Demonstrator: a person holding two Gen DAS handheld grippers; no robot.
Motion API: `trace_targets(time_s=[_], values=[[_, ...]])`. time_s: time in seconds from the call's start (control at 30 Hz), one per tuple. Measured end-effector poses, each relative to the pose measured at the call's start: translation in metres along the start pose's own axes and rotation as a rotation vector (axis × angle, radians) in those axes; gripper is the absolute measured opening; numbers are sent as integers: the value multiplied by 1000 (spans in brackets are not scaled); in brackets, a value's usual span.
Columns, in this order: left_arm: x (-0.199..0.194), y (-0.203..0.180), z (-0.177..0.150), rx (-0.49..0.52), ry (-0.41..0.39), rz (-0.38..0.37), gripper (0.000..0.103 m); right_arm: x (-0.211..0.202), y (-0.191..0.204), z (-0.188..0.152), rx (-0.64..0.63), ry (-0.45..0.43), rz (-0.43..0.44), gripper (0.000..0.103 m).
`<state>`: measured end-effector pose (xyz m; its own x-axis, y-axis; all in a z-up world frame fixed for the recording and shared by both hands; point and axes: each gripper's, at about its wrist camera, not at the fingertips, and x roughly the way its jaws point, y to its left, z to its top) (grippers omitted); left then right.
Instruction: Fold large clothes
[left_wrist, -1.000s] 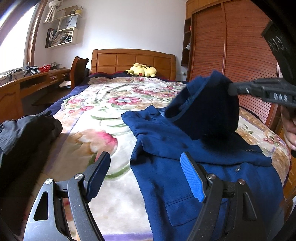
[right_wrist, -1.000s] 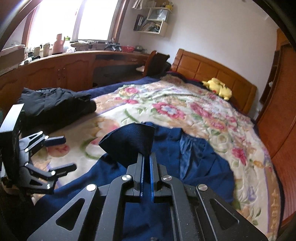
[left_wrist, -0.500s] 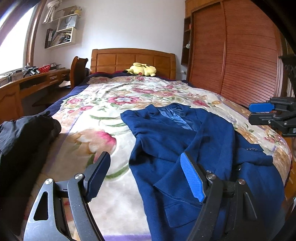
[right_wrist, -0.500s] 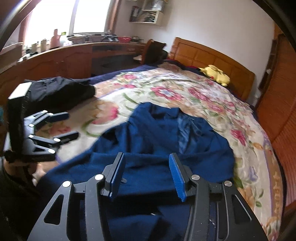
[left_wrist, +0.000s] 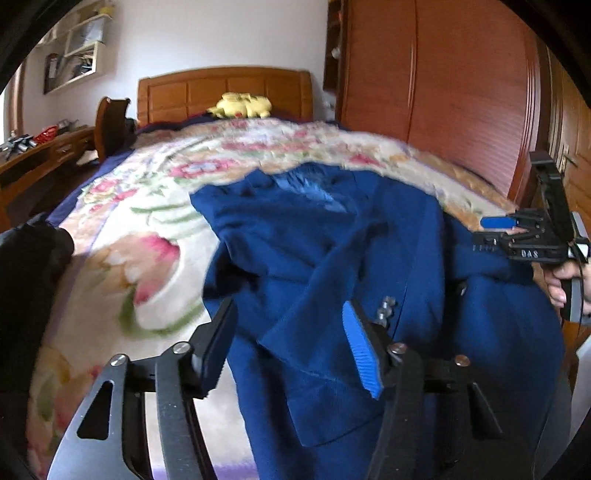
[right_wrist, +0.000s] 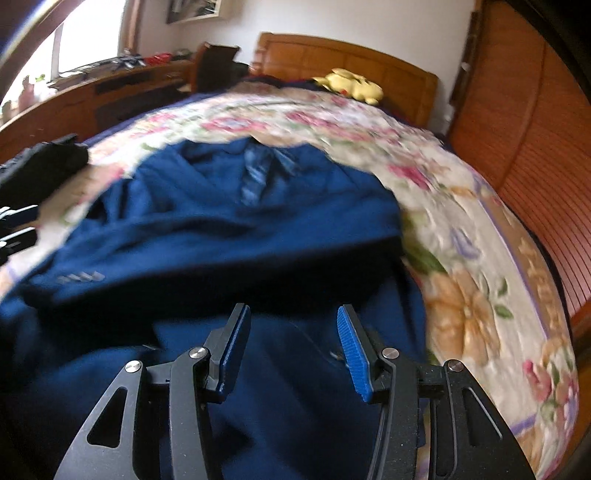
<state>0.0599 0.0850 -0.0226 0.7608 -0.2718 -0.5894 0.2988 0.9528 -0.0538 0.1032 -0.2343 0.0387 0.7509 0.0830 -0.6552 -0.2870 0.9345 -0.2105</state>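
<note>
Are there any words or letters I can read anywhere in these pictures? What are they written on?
"DAS": pale letters on the side of the black right gripper, seen from the left wrist view.
A few more pale marks sit just left of "DAS" on the same gripper: too blurred to read.
Books and papers on the white wall shelf: too small and blurred to read.
The dark blue suit jacket and floral blanket show no writing.

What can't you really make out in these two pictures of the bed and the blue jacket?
- Dark blue wool jacket: its lower hem is cut off by the bottom edge and hidden behind the left tool in the left wrist view.
- Black garment: mostly cut off by the left edge in the right wrist view.
- Floral blanket: pattern smeared by motion blur in the right wrist view.
</note>
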Motion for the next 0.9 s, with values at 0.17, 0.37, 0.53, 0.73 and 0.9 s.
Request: trace_targets(time_s=[0.17, 0.37, 0.53, 0.73, 0.9], values=[[15, -7, -6, 39, 76, 21, 59, 26, -5, -6, 26, 41, -10, 51], [20, -7, -9, 39, 118, 8, 51, 36, -1, -8, 61, 34, 19, 51], [27, -8, -11, 41, 154, -4, 36, 42, -2, -15, 71, 22, 25, 51], [31, -15, -12, 71, 176, -1, 6, 48, -15, -21, 114, 9, 63, 51], [17, -22, -8, 107, 118, 13, 2, 41, -19, -29, 121, 3, 70, 51]])
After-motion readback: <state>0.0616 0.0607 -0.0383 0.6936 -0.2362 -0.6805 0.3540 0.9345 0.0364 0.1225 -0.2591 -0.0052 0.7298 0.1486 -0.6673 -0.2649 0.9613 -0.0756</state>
